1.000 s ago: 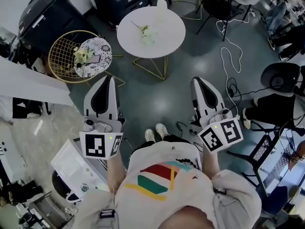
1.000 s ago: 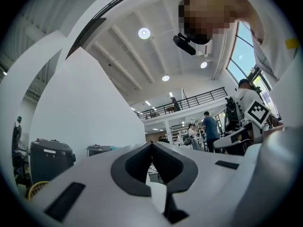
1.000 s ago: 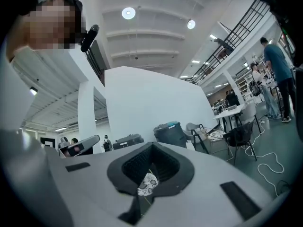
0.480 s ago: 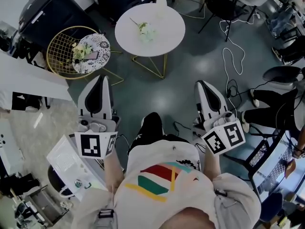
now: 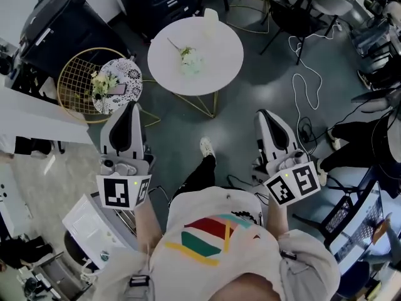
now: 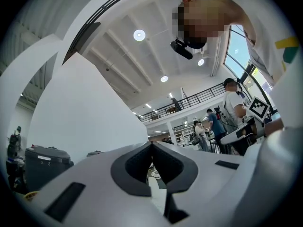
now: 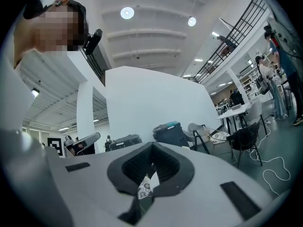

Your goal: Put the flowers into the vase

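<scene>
1. Left gripper (image 5: 130, 108): held out over the dark floor, short of the table. In the left gripper view its jaws are closed tip to tip, with nothing between them.
2. Right gripper (image 5: 265, 115): held beside the left one, also short of the table. In the right gripper view its jaws are likewise pressed together and empty.
3. Flowers (image 5: 187, 54): a stem with a pale bloom lies flat near the middle of the round white table (image 5: 220, 64), well apart from both grippers.
4. Vase (image 5: 210, 17): a pale upright object at the table's far edge is probably the vase, though it is too small to make out clearly. It stands apart from the flowers.
5. Gold wire stand (image 5: 72, 80): stands left of the table. A patterned round disc (image 5: 130, 74) rests on its rim and bears a second bunch of flowers (image 5: 100, 83).
6. Shoe (image 5: 205, 147): the person's foot is on the floor between the two grippers.
7. White cable (image 5: 299, 80): lies looped on the floor to the right of the table.
</scene>
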### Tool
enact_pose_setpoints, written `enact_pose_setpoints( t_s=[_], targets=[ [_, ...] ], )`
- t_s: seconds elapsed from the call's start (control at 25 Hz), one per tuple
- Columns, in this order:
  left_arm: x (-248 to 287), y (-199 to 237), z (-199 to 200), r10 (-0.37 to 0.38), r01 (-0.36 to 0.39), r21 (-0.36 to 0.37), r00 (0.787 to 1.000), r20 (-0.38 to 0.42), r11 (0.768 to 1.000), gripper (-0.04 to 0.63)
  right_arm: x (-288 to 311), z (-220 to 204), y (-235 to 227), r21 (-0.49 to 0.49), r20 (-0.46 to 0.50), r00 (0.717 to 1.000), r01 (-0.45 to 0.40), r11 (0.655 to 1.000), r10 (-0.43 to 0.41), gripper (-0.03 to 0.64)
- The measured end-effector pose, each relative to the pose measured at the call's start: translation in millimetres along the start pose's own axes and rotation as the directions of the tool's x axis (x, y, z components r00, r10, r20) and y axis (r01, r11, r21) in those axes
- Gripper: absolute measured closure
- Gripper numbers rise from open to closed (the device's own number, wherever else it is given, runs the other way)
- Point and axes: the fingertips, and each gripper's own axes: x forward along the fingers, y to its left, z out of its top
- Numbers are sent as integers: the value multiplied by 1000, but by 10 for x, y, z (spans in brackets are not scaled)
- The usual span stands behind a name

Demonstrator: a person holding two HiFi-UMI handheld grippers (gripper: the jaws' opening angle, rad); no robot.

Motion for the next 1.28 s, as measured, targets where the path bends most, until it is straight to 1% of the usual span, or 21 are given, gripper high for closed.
enact_pose_setpoints(
  t_s=[0.12, 0.28, 0.48, 0.64, 0.88, 1.04, 1.2, 1.28],
  targets=[
    [375, 223, -83, -10, 10, 13, 1000, 12, 1000, 589, 372, 120, -169, -23, 11, 1000, 15, 1000, -15, 609],
    [828, 395, -226, -47, 47, 37, 999, 0, 998, 591, 851, 313, -395, -56, 19, 1000, 14, 998, -13, 609],
    [1222, 608, -445, -59, 59, 18, 998, -3, 998, 589, 1361, 380, -551, -51, 9, 1000, 11, 999, -11, 609],
    [1406, 704, -633, -70, 70, -5, 997, -13, 998, 589, 1555, 306, -634, -66, -26, 1000, 15, 998, -17, 609],
    [1659, 824, -711, -73, 73, -12, 997, -24, 997, 590, 1778, 317, -824, -45, -47, 999, 24, 999, -26, 609],
    [1833, 792, -740, -83, 83, -5, 996, -43, 997, 590, 1965, 276, -946, -16, -66, 998, -6, 1000, 5, 609],
    [2193, 702, -846, -116, 115, -18, 993, -33, 993, 590, 2280, 299, -1163, 29, -49, 998, -43, 999, 45, 609],
    [2409, 674, -916, -132, 131, -12, 991, -32, 991, 589, 2474, 325, -1221, 37, -34, 997, -69, 997, 71, 609]
  ],
)
